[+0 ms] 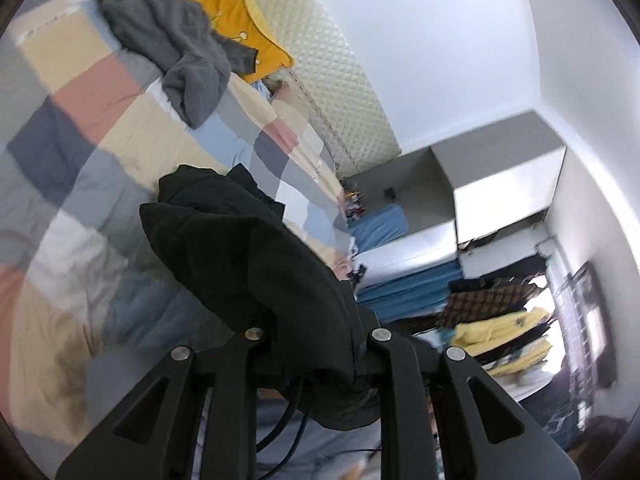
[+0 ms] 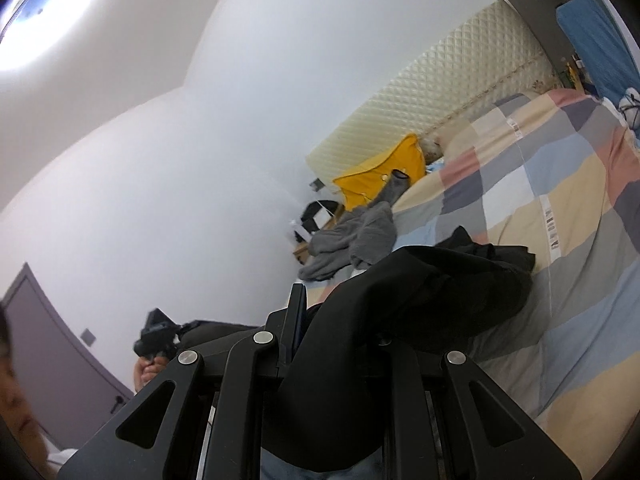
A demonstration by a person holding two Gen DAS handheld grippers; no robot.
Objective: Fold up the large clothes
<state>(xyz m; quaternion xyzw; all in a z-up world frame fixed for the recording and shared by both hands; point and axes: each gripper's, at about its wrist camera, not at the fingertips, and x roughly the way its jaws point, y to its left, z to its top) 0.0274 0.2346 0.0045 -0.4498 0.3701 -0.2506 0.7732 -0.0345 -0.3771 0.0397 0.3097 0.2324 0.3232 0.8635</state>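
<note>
A large black garment (image 1: 256, 248) hangs between both grippers above the checked bedspread (image 1: 80, 128). My left gripper (image 1: 316, 344) is shut on one part of it; the cloth drapes over and hides the fingertips. My right gripper (image 2: 340, 344) is shut on another part of the black garment (image 2: 420, 296), which bunches toward the bed (image 2: 560, 208). The left gripper and the hand holding it show in the right wrist view (image 2: 156, 340).
A crumpled grey garment (image 1: 180, 40) and a yellow pillow (image 1: 244, 24) lie near the quilted headboard (image 1: 332, 64). A grey wardrobe (image 1: 496, 184), blue bedding and a rack of clothes (image 1: 504, 320) stand beside the bed. A person's face shows at the edge (image 2: 12, 392).
</note>
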